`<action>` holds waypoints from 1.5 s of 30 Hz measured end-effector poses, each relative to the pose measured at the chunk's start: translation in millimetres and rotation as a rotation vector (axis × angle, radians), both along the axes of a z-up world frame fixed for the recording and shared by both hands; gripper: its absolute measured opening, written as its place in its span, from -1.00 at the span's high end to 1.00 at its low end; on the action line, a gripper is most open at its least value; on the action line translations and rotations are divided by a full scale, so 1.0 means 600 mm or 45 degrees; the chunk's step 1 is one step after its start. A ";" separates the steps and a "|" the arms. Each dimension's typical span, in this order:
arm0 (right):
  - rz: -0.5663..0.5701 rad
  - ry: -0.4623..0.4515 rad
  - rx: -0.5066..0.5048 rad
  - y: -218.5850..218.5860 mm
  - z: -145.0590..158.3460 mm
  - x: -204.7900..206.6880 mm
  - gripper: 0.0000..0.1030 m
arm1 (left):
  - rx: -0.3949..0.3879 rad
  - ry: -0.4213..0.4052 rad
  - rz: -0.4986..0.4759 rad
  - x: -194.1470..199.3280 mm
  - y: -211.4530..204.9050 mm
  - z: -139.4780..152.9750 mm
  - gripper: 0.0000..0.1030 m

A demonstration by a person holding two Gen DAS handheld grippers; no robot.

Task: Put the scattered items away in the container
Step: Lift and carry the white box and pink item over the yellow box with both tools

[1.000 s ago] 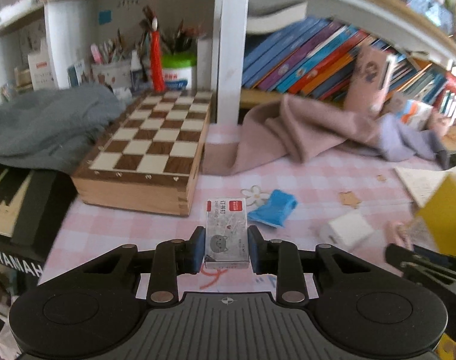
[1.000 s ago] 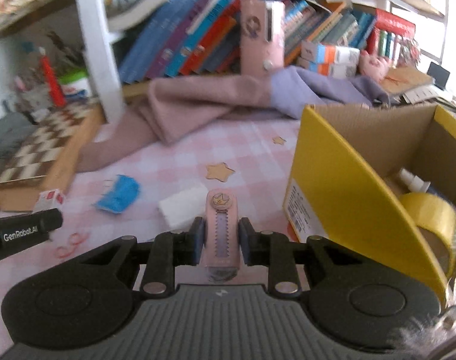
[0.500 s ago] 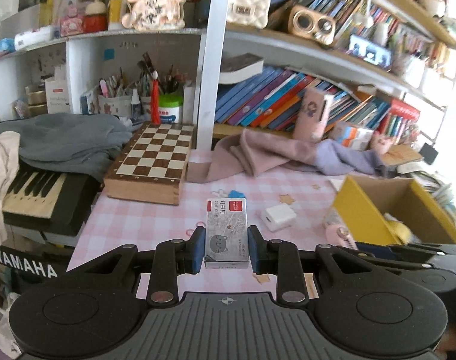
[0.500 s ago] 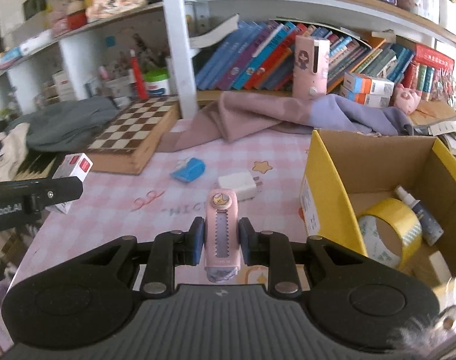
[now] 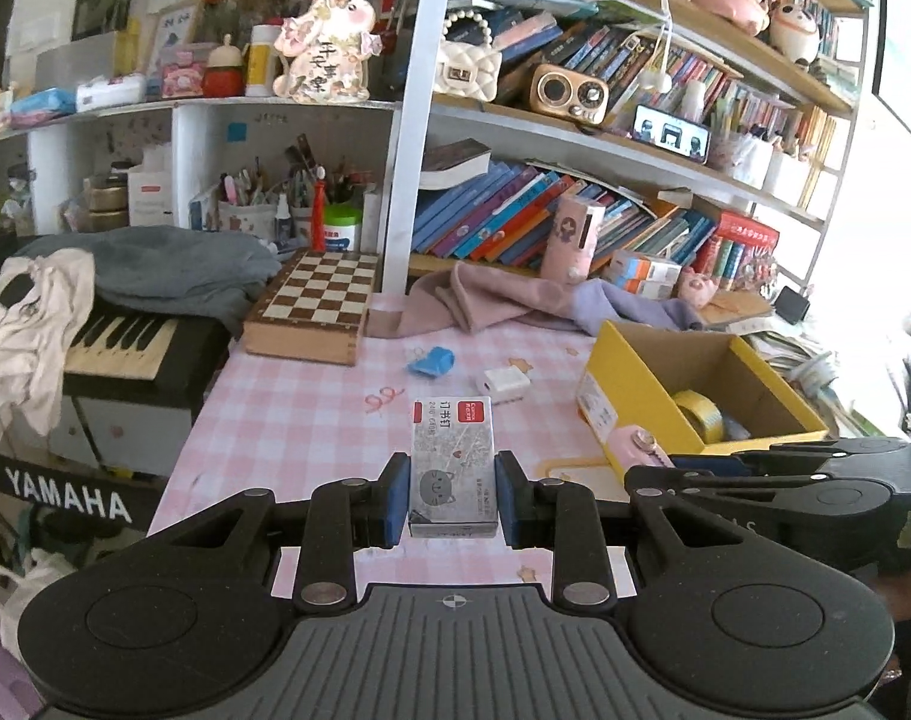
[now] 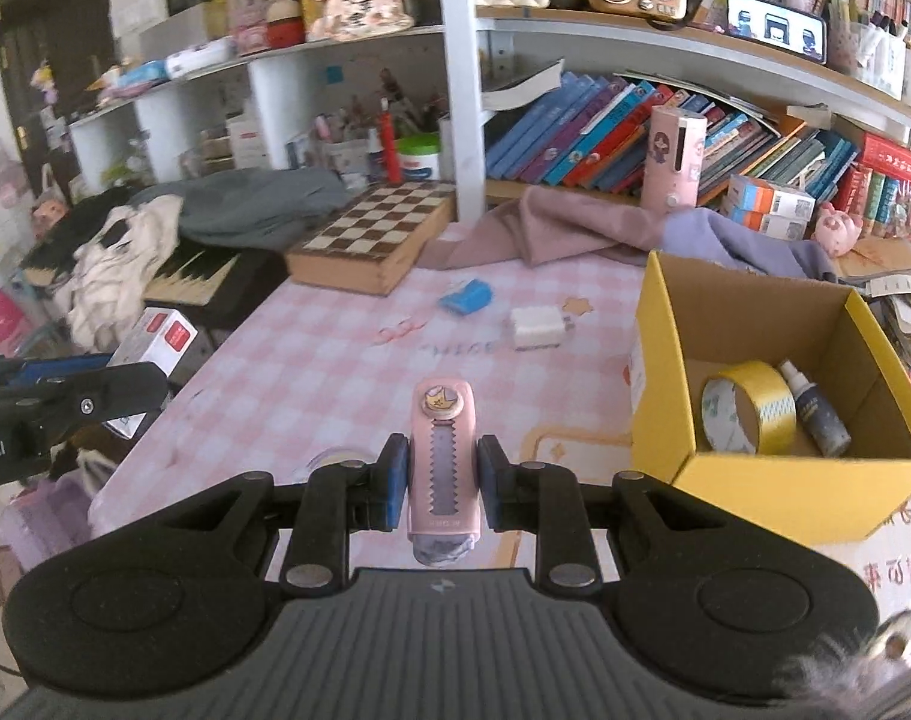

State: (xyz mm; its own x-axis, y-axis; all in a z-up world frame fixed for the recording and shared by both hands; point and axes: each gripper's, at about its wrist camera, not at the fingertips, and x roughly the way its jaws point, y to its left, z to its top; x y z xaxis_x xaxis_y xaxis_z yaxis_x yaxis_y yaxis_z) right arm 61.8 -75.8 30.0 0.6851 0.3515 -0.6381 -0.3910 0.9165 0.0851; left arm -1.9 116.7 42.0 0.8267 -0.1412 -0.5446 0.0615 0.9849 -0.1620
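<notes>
Both tongs have risen; left tongs (image 5: 453, 498) pinch staple box (image 5: 452, 462); right tongs (image 6: 441, 483) pinch pink cutter (image 6: 441, 462).

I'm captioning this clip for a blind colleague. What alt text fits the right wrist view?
The right gripper clamps a pink utility knife above a pink checked table, beside an open yellow box holding a tape roll and a spray bottle.

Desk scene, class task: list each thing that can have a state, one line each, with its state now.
Left gripper: shut on the staple box, held above the table.
Right gripper: shut on the pink cutter, held above the table.
Yellow box: open, upright.
Tape roll: inside the box, on edge.
Spray bottle: inside the box, lying down.
Chessboard case: closed.
White charger: on the table.
Blue clip: on the table.
</notes>
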 end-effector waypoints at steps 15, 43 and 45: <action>0.080 -0.009 -0.044 0.010 0.001 -0.142 0.55 | -0.016 0.010 -0.051 -0.118 -0.013 -0.007 0.46; -0.262 0.057 -0.138 -0.120 -0.011 -0.189 0.55 | -0.114 0.118 -0.435 -0.075 -0.136 -0.045 0.46; -0.296 0.070 -0.137 -0.135 -0.012 -0.187 0.55 | -0.120 0.130 -0.466 -0.066 -0.151 -0.048 0.46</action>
State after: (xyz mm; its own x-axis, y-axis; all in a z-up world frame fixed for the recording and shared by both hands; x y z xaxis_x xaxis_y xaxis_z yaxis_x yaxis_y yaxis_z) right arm -50.5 -157.1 22.6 0.7027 0.1168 -0.7018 -0.1663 0.9861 -0.0025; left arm -41.6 26.1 13.1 0.6548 -0.4698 -0.5921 0.3847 0.8815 -0.2739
